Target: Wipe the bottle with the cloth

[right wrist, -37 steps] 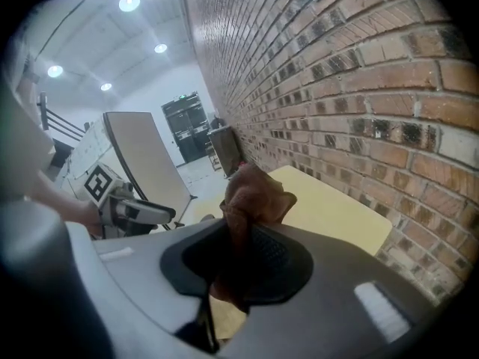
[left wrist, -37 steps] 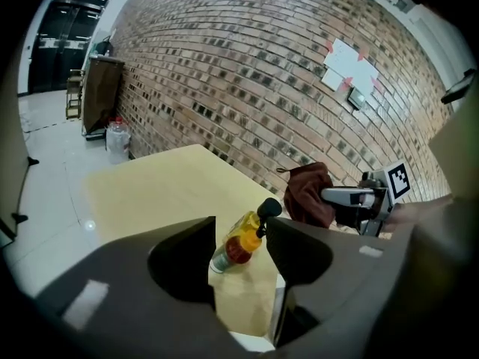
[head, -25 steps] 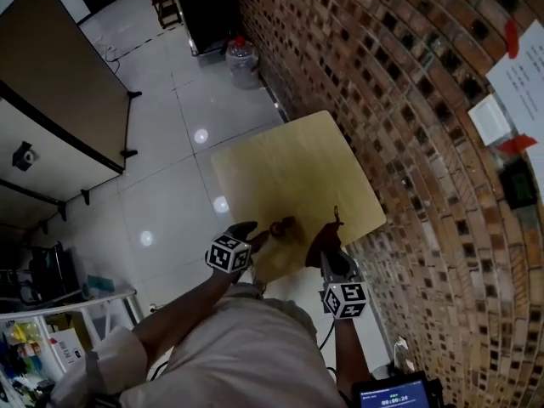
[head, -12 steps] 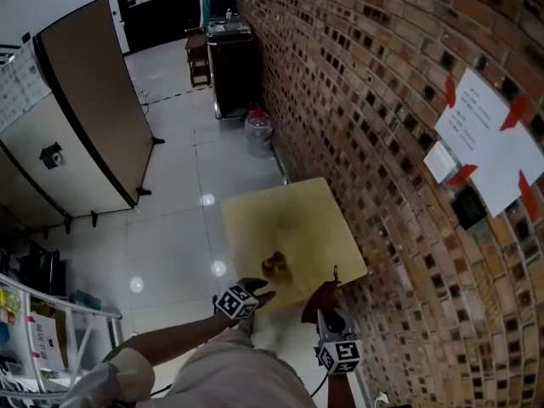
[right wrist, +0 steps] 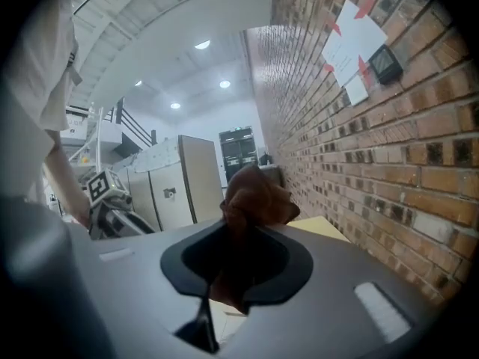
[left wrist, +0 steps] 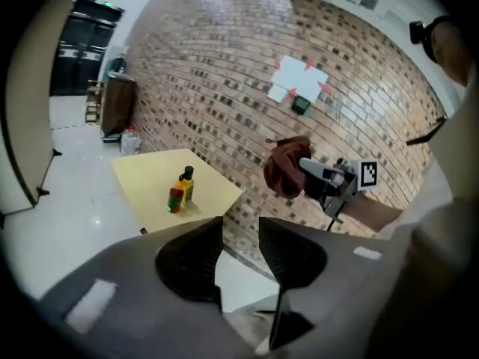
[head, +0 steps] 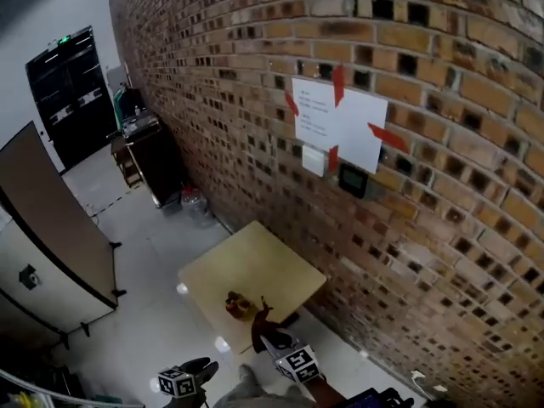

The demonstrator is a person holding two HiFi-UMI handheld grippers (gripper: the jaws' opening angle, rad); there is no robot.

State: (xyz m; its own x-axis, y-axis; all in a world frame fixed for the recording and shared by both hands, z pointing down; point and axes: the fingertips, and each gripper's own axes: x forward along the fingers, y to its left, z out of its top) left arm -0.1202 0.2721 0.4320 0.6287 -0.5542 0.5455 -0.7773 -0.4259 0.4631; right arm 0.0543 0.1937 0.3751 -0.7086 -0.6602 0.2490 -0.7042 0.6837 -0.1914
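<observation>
Inspection of task item: small amber-yellow bottle with black cap and red-and-green label (left wrist: 182, 189). Found upright on square pale-yellow tabletop (head: 255, 262), close to the edge facing the left tongs (left wrist: 240, 230) and right tongs (right wrist: 238, 260), away from the edge along the red brick wall (head: 382, 185). Nothing touching it.

State of left tongs: held off the tabletop, well apart from the bottle. Jaws just been closing, now at a narrow gap, with nothing between them.

State of right tongs: clamped on bunched dark reddish-brown cloth (right wrist: 254, 193), likewise well short of the tabletop.

Handling, as judgement only:
- Bottle likely light and rigid, with smooth, probably slippery sides. Glass or plastic not determinable, so to be treated as breakable.
- Easy tipping expected under a sideways wipe, given tall shape and small base, and more so this near the edge.
- Best taken by the left tongs across the body just below the shoulder, or at the capped neck, leaving the labelled sides free.
- Cloth soft and limp, with no stiffness of its own. Needs light pressing against the bottle by the right tongs.
- Steadying before wiping advised.
</observation>
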